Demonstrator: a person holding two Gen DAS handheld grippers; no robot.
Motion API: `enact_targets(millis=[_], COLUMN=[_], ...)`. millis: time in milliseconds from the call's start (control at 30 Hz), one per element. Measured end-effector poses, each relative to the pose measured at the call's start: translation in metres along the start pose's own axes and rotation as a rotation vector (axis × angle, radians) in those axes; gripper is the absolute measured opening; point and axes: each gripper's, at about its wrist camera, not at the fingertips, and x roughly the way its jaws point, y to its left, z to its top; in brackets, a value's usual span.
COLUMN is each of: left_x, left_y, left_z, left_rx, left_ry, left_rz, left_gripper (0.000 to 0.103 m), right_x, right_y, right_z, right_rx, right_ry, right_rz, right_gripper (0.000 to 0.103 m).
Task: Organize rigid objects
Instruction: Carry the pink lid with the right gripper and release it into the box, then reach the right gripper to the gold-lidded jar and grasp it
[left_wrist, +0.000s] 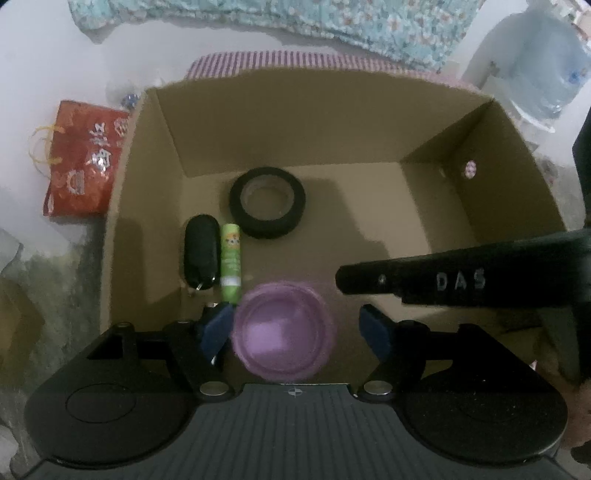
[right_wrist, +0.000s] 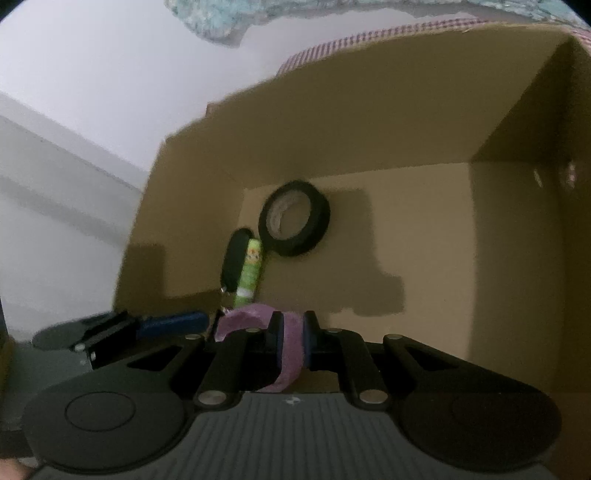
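Room: pale floor lay around the box; a floral teal cloth (left_wrist: 332, 26) was bunched along the far edge, and a big clear water jug (left_wrist: 532, 70) stood at far right.
Box (left_wrist: 295, 122): plain brown cardboard, open-topped, rectangular, with smooth matte walls; one small round hole pierced its right wall.
Cushion (left_wrist: 280, 61): pink-and-white striped fabric showed just behind the box's far wall.
Bag (left_wrist: 83, 158): glossy red with silver print and yellow cord handles, lying on the floor left of the box.
Left gripper (left_wrist: 299, 326): black frame, blue pads; jaws stood spread on either side of the lid, the right pad clear of it, the left pad close at its edge.
Right gripper (right_wrist: 293, 339): black, blue pads; jaws pressed together on the lid's rim.
Lid (left_wrist: 284, 330): round purple plastic, shallow and dished, low over the box's near floor; its hollow face was turned up toward the left camera.
Tape (left_wrist: 267, 201): black roll, thick ring, lying flat near the box's middle.
Fob (left_wrist: 201, 253): black, smooth, oval, with a metal ring at its near end; long axis ran near to far.
Tube (left_wrist: 231, 260): green cylinder with a printed label, just beside the fob and parallel to it.
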Motion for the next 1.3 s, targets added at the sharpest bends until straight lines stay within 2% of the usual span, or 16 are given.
enact_targets(millis=[167,300,500,633,800,900,1067,1133,1200,1300], left_x=[-0.032,-0.07,-0.116,-0.123,-0.101,-0.081,-0.048,-0.035,-0.028,-0.015], left_y=[-0.004,-0.009,-0.016,-0.026,-0.045,-0.056,-0.072,-0.077,-0.079,-0.081], left_z=[-0.006,-0.017,-0.047,-0.077,-0.111,-0.124,-0.132,-0.131,-0.131,-0.128], left_rx=[0.014,0.018,0.041,0.067,0.134,0.157,0.224,0.238,0.245,0.253], left_ry=[-0.082,-0.174,-0.299,-0.321,-0.267,-0.22,-0.196,-0.19,-0.196,-0.196], left_rz=[-0.016,-0.06,-0.129,-0.176,-0.188,-0.187,-0.161,-0.148,-0.146,-0.137], left_gripper=[0.082,0.083,0.087,0.091,0.092,0.092,0.085,0.081,0.08,0.075], right_x=[-0.037,-0.085,-0.155,-0.18,-0.177,-0.163,-0.144,-0.138,-0.128,-0.116], right_y=[-0.001,0.001,-0.001,-0.007,-0.014,-0.019,-0.02,-0.019,-0.02,-0.024], right_z=[-0.008,-0.031,-0.098,-0.152,-0.198,-0.211,-0.212,-0.207,-0.2,-0.188], right_rx=[0.045,0.061,0.125,0.2,0.259,0.298,0.307,0.29,0.285,0.282], right_ry=[-0.108,-0.225,-0.378,-0.439,-0.401,-0.366,-0.315,-0.308,-0.302,-0.291], right_rz=[0.062,0.089,0.13,0.124,0.078,0.067,0.021,0.009,0.007,0.004], right_gripper=[0.013,0.013,0.013,0.013,0.014,0.014,0.023,0.032,0.037,0.037])
